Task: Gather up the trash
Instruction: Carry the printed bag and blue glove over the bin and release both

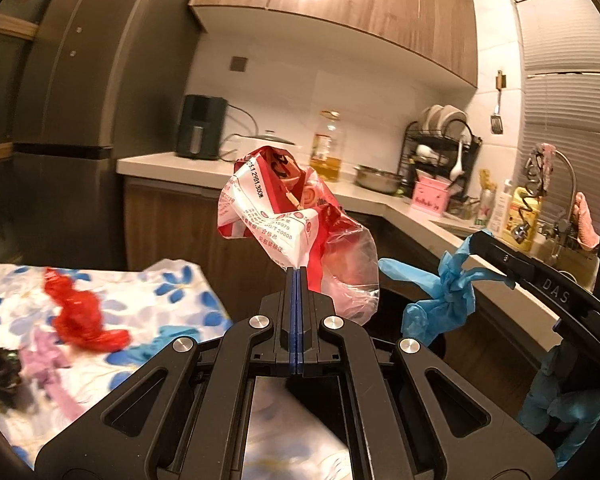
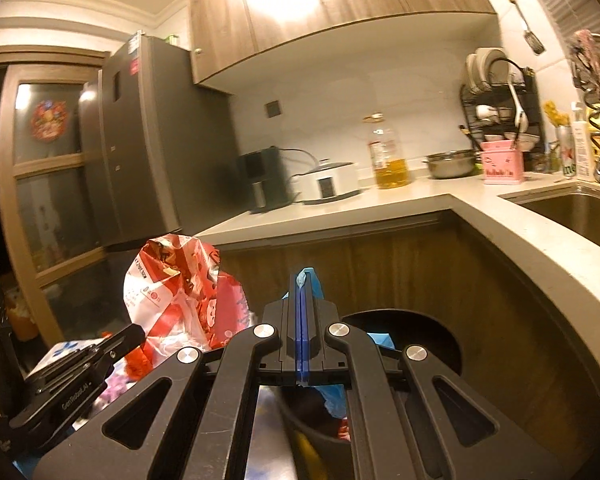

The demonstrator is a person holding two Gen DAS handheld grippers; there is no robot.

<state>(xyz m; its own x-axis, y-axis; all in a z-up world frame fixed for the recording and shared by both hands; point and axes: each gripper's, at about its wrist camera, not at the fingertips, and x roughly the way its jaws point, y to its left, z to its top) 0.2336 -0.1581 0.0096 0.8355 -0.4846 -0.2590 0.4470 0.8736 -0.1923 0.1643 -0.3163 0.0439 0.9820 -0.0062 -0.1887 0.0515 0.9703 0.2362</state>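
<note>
In the left wrist view, the left gripper (image 1: 297,276) sits at the lower centre of the frame with its blue pads pressed together on the bottom edge of a crumpled red and white snack wrapper (image 1: 284,204). The wrapper stands up above the fingertips in the middle of the frame, and a clear plastic part of it droops to the right. Right of centre in that frame, the right gripper (image 1: 485,240) reaches in from the right edge and pinches a knotted blue glove (image 1: 446,296), which hangs from its tips. Below both, the dark round rim of a trash bin (image 1: 432,344) shows at the lower centre right. At the lower left lies a flowered cloth (image 1: 172,296) with a crumpled red bag (image 1: 82,316) resting on it.

In the right wrist view, the right gripper's pads are closed at the centre of the frame, and a bit of the blue glove pokes out above the tips. The wrapper appears at the left centre, with the left gripper below it in the lower left corner. The open bin lies at the lower centre, under the right gripper, beside the curved counter (image 2: 540,248).
</note>
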